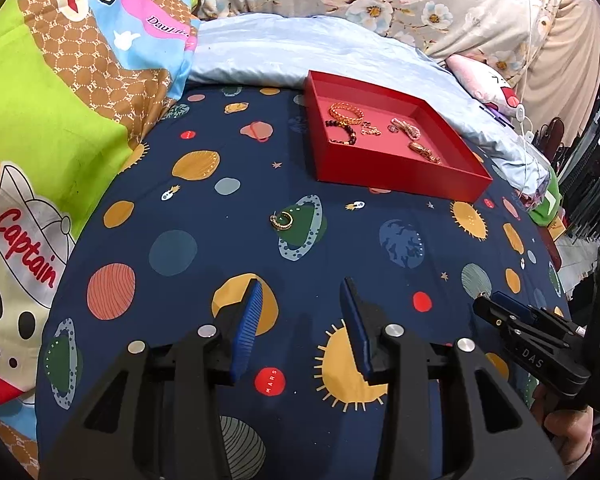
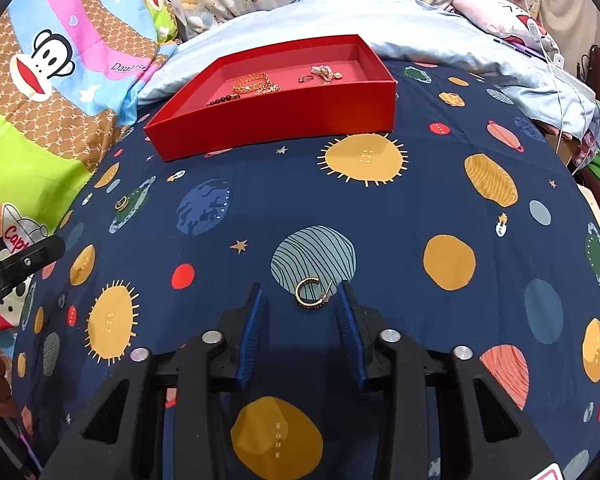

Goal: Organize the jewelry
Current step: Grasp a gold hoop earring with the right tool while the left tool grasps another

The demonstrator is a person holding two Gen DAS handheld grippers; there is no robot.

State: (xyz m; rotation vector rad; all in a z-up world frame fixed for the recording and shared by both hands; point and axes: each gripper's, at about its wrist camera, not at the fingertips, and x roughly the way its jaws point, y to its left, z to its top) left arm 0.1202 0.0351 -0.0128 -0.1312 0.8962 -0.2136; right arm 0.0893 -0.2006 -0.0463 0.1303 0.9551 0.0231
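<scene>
A red tray [image 1: 399, 176] sits on the planet-print bedspread and holds several bracelets and chains [image 1: 345, 114]. It also shows in the right wrist view [image 2: 276, 120]. A gold hoop earring [image 1: 282, 221] lies on the bedspread ahead of my open, empty left gripper [image 1: 301, 284]. A second gold hoop earring [image 2: 311, 294] lies between the tips of my open right gripper [image 2: 300, 292], touching neither pad as far as I can see. The first earring shows far left in the right wrist view [image 2: 121, 203]. The right gripper shows in the left wrist view [image 1: 487, 300].
A cartoon-print quilt [image 1: 60, 120] is heaped on the left. A pale blue pillow [image 1: 300, 52] lies behind the tray. A pink plush toy [image 1: 487, 84] and a white cable [image 1: 527, 128] lie at the right, near the bed's edge.
</scene>
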